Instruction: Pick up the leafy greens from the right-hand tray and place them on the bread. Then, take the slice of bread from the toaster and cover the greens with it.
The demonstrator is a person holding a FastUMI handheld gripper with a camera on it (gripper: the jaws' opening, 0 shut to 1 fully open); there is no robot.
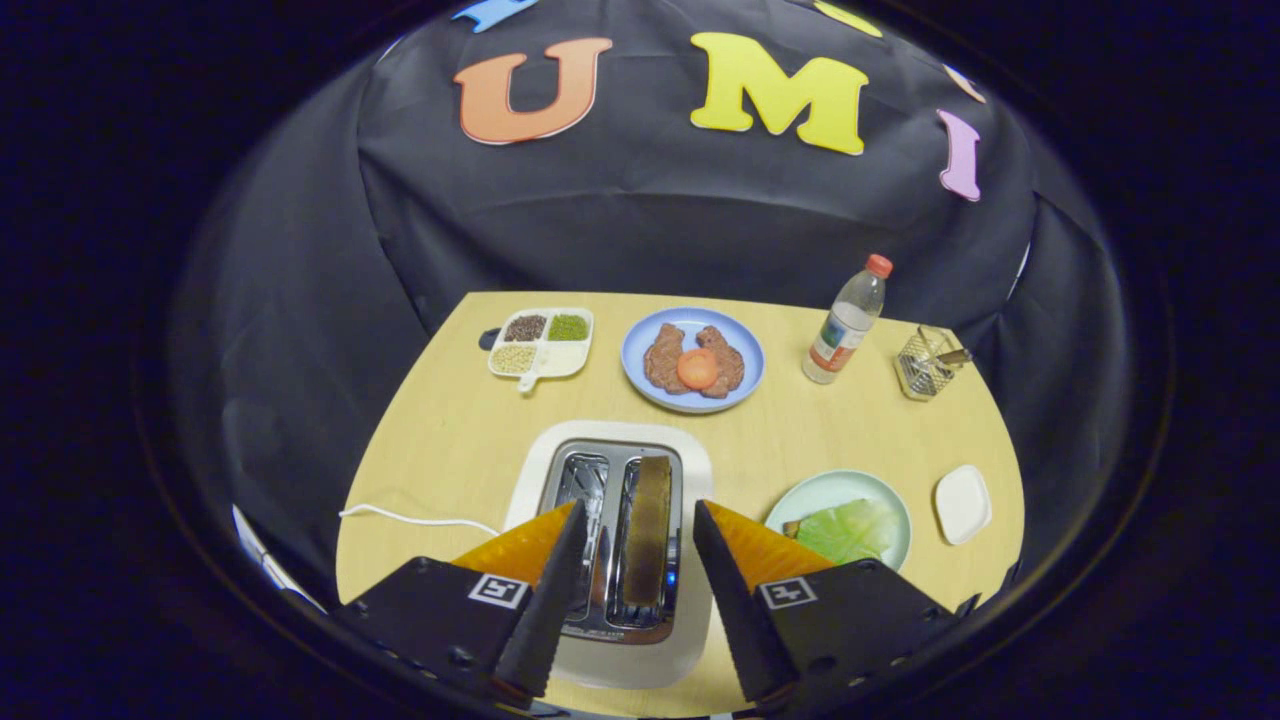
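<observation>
Fingers (560,570) of my gripper (632,520) stand spread wide and hold nothing, one tip on each side of the toaster (610,545). I see the slice of bread (647,530) upright in the toaster's right slot, between the fingertips and untouched; the left slot beside it is bare metal. A white cord (415,518) trails left from the toaster across open wood. Just right of the toaster sits a pale green plate (835,487) with the leafy greens (845,530) already lying over a lower piece of bread (791,527), whose corner peeks out at the leaf's left edge. A small white dish (962,504) rests near the table's (440,440) right edge. Between the toaster and the far row I have a clear band of tabletop. Farther off, left to right: a divided tray of grains (541,342), a blue plate (692,359) with meat and a tomato slice, a water bottle (847,320), and a wire basket (927,363) close to the far right edge.
</observation>
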